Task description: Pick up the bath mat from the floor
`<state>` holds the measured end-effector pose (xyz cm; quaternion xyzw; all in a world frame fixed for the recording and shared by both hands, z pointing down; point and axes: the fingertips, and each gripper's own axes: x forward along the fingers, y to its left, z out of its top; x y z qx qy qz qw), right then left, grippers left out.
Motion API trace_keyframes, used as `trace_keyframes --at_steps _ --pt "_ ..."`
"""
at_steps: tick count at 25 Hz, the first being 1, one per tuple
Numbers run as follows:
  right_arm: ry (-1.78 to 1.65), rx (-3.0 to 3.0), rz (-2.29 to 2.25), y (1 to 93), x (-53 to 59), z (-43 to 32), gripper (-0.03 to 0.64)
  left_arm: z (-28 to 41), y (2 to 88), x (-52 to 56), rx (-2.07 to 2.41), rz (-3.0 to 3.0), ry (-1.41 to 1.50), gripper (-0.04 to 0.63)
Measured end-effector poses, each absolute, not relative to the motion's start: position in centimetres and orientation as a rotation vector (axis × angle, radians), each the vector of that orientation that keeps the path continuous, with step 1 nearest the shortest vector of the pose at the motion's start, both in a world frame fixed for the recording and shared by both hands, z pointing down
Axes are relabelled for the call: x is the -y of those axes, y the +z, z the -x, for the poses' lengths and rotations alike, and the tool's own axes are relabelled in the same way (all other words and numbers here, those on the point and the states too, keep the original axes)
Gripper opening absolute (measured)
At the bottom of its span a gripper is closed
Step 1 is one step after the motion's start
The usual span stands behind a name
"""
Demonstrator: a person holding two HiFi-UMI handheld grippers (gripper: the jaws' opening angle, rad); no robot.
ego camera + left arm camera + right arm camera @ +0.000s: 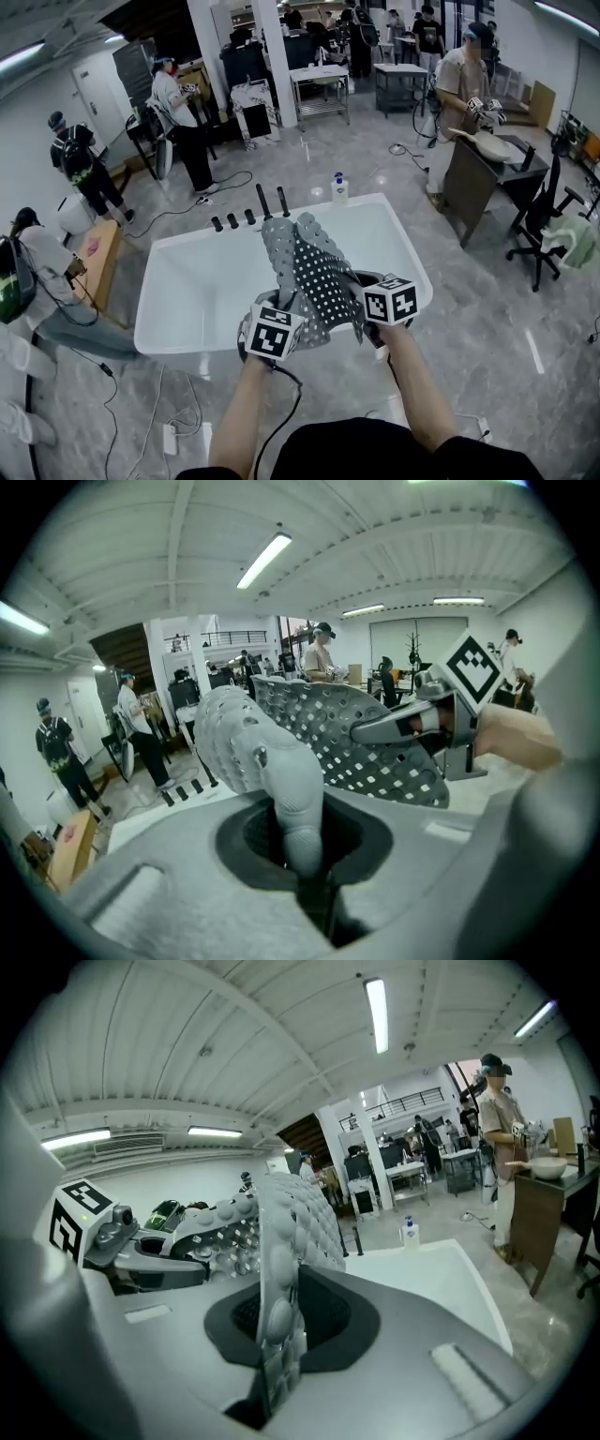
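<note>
Grey perforated bath mat [314, 267] in the air betw. our two tools, L gripper [305, 855] clamped on one edge, R gripper [277, 1354] clamped on the other, white tub [187, 291] just beyond, pump bottle [339, 187] at its far rim, ppl further back.

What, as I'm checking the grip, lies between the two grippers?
The mat, clamped by the left gripper and the right gripper, spans that stretch; the head view shows it.
</note>
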<state>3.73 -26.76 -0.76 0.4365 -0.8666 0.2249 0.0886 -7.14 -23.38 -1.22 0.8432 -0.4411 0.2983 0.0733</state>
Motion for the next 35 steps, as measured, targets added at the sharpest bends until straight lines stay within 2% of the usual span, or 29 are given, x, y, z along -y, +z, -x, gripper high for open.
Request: trace_keyframes --at_steps 4,13,16,21,35 --pt "0.54 2.686 -1.371 -6.9 28.3 -4.4 0.017 7.2 -6.5 25.1 1.516 -2.658 0.966 0.02" --pt "0.135 2.791 -1.481 -18.6 29.9 -3.9 0.018 6.0 -18.4 26.5 1.795 -2.791 0.657 0.02" --pt "0.044 2.798 -1.496 -20.8 29.4 -3.4 0.018 6.4 -20.9 26.5 1.939 -2.801 0.639 0.021" --pt "-0.033 2.8 -1.547 -22.0 27.7 -3.1 0.018 7.9 -21.1 25.6 2.07 -2.726 0.579 0.021" --pt "-0.033 2.766 -1.524 -19.8 27.9 -2.8 0.02 8.7 -19.3 24.6 2.113 -2.726 0.635 0.021"
